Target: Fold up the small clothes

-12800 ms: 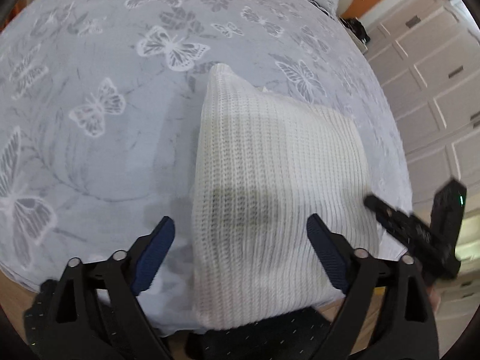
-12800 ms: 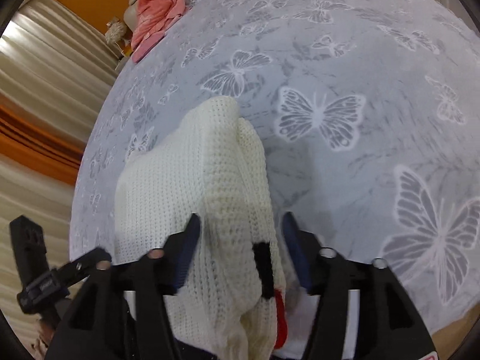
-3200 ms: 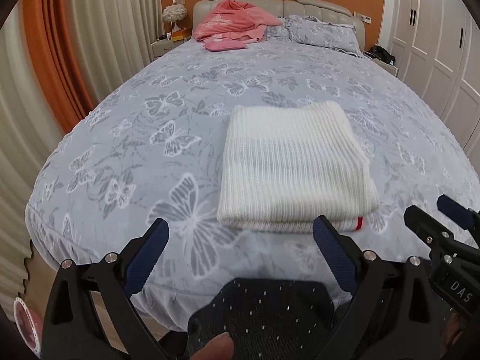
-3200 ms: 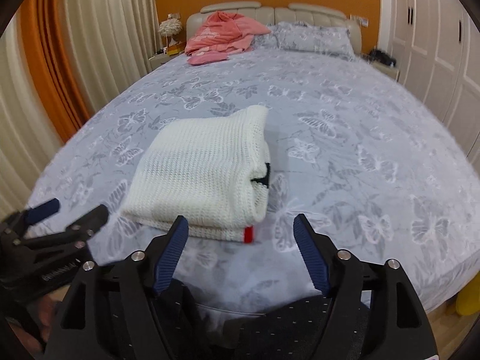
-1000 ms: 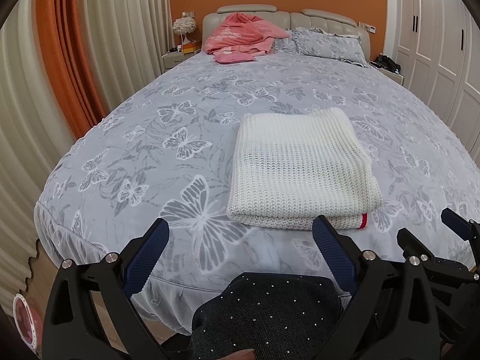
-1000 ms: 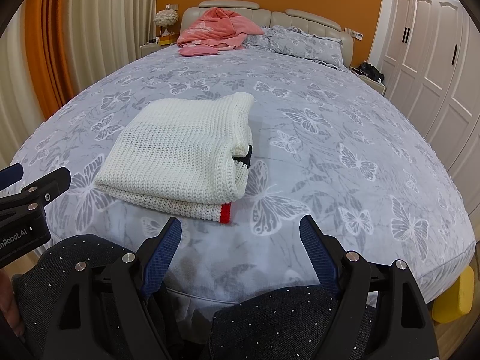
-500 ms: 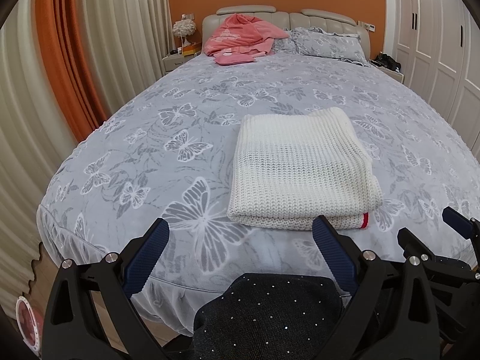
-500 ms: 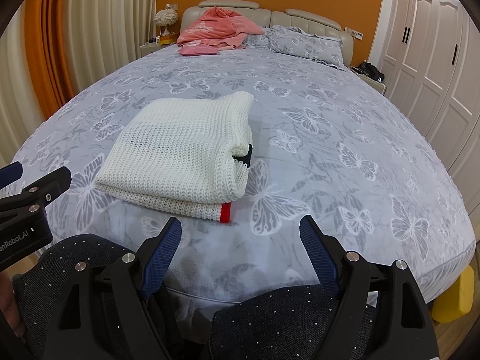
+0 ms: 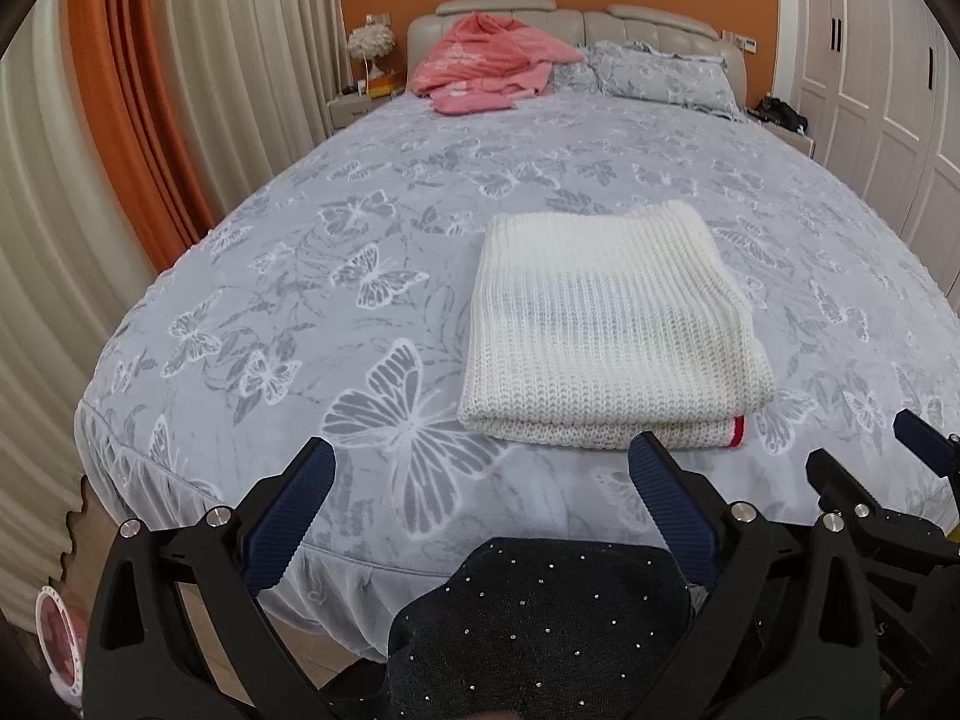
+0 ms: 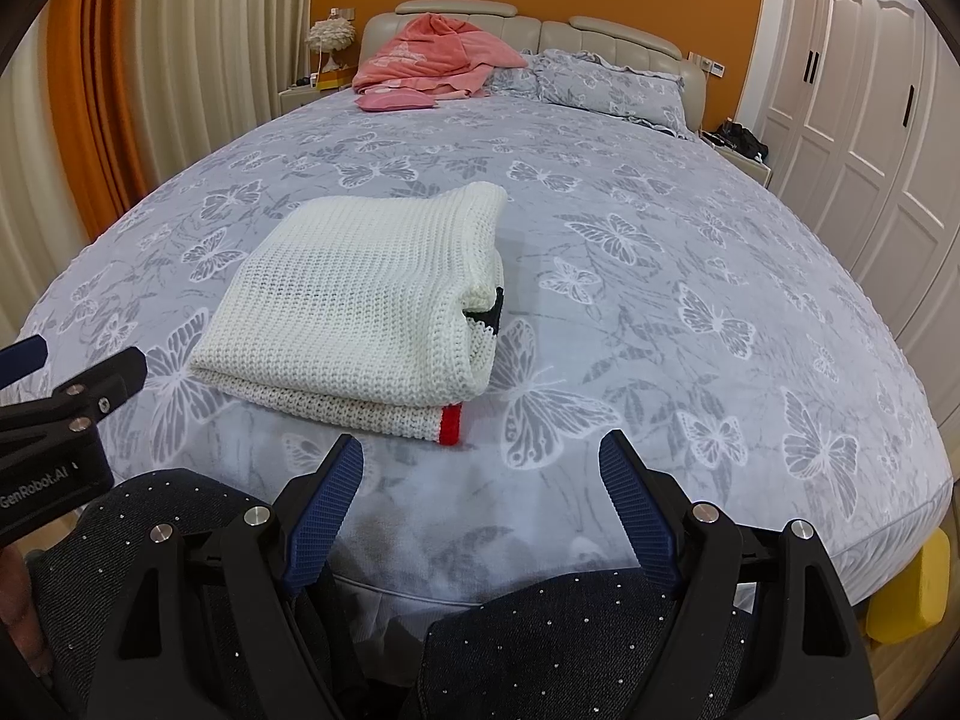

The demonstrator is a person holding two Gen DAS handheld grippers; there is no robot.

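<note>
White knit fabric, a sweater (image 9: 606,324), is found folded into a compact rectangle on the butterfly-print bedspread (image 9: 372,276), near the foot edge of the bed. A red stripe (image 10: 450,423) is exposed at the near right corner of the sweater, and a dark marking shows in the fold on its right side. The left gripper (image 9: 480,498) is held with its jaws spread wide and nothing between them, short of the sweater's near edge. The right gripper (image 10: 480,492) is likewise held wide and empty, apart from the sweater. The fold of this garment is judged complete. A pink garment (image 9: 480,63) is seen unfolded far behind the sweater, against the headboard; whether it belongs to the task cannot be told.
</note>
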